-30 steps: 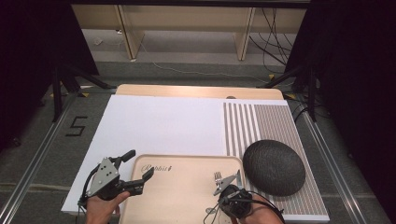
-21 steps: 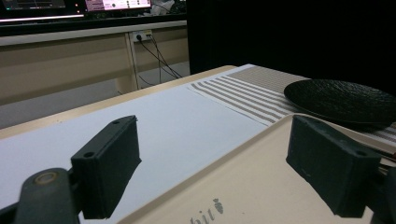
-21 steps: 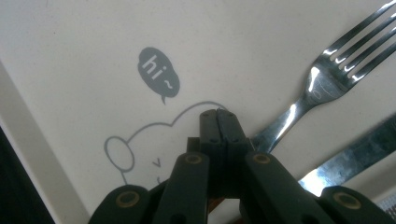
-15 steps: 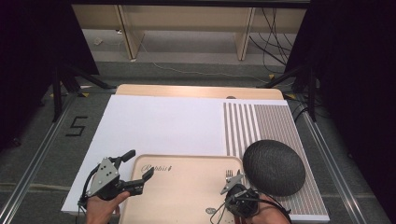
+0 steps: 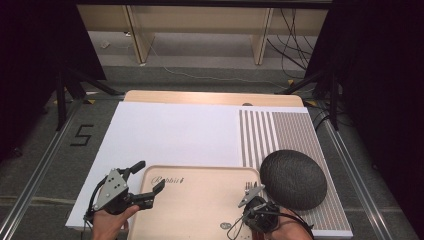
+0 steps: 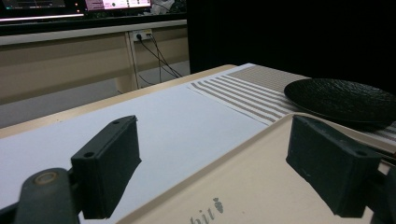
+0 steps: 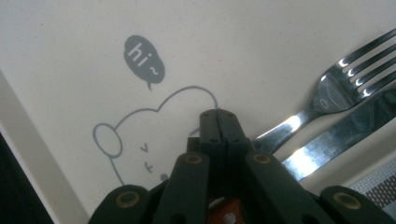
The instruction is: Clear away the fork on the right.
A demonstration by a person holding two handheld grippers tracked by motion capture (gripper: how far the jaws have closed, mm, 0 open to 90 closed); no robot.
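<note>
A beige tray (image 5: 200, 210) with a cartoon bear print (image 7: 135, 135) lies at the table's near edge. On its right end rest a steel fork (image 5: 248, 189) (image 7: 327, 93) and a knife (image 7: 345, 135), side by side. My right gripper (image 5: 250, 206) (image 7: 218, 114) is shut with nothing between its jaws, its tips low over the tray just left of the fork's handle. Over the tray's left rim my left gripper (image 5: 149, 176) (image 6: 212, 140) stands open, straddling the edge without holding anything.
A black textured plate (image 5: 293, 178) (image 6: 343, 98) sits on the striped placemat (image 5: 280, 135) right of the tray. A white sheet (image 5: 175, 135) covers the table's left and middle. Beyond the table are the floor, cables and dark stands.
My right gripper has shifted to the right along the tray, and the fork beside it now lies closer to the black plate. The left gripper has kept still.
</note>
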